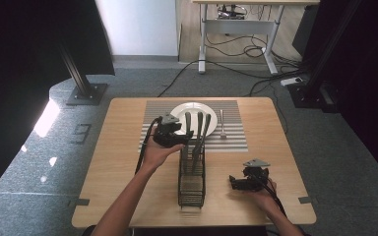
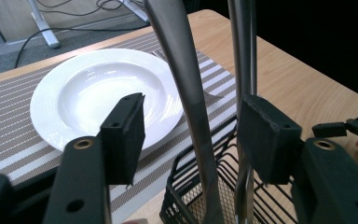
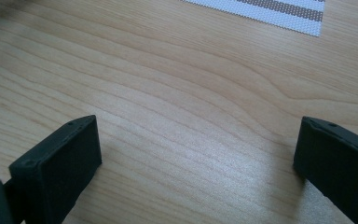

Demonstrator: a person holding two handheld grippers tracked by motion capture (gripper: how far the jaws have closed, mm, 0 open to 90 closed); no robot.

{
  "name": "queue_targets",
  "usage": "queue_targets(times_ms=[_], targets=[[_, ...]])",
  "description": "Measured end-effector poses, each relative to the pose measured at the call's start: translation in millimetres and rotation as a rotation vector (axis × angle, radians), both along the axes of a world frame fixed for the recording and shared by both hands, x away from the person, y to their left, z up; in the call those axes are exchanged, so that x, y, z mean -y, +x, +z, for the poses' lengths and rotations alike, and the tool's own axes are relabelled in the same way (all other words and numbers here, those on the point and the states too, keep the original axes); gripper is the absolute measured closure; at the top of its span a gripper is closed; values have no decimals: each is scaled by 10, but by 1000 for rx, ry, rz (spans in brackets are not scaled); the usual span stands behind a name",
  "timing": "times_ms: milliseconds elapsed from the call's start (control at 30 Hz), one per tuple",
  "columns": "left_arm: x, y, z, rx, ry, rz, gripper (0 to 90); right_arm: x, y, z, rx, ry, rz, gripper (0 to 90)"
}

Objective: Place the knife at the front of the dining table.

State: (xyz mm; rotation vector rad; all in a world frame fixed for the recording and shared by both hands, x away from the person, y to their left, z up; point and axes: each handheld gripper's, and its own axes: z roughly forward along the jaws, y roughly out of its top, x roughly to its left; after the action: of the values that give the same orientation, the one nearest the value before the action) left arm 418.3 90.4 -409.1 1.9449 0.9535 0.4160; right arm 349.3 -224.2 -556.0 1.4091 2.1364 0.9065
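Upright metal cutlery handle stands in a black wire caddy mid-counter, between the parted jaws of the left hand-held gripper, not yet gripped. Closing and lifting toward the white plate seems next. The right hand-held gripper rests parted over bare counter.

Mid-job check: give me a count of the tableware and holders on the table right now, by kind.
Round white ceramic plate: 1
Grey striped woven placemat: 1
Black wire mesh cutlery caddy: 1
Metal utensils standing in the caddy: 3
Silver metal fork lying on the placemat, right of the plate: 1
Total: 7
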Motion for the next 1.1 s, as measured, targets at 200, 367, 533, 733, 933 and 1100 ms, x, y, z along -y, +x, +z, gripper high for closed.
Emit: queue_targets(times_ms=[200, 367, 533, 733, 933, 1100], targets=[[57, 51, -71, -8, 14, 20, 519, -1, -1, 1, 1, 0, 4, 11], [54, 99, -112, -32, -8, 13, 614, -2, -2, 1, 3, 1, 8, 13], [50, 124, -123, -62, -51, -27, 725, -3, -3, 1, 3, 1, 10, 15], [11, 153, -142, -88, -104, -51, 774, -4, -3, 1, 3, 1, 12, 16], [-12, 156, -155, -88, -124, -64, 789, -5, -4, 1, 3, 1, 15, 17], [-7, 137, -145, -82, -169, -106, 809, -8, -2, 1, 3, 1, 15, 17]])
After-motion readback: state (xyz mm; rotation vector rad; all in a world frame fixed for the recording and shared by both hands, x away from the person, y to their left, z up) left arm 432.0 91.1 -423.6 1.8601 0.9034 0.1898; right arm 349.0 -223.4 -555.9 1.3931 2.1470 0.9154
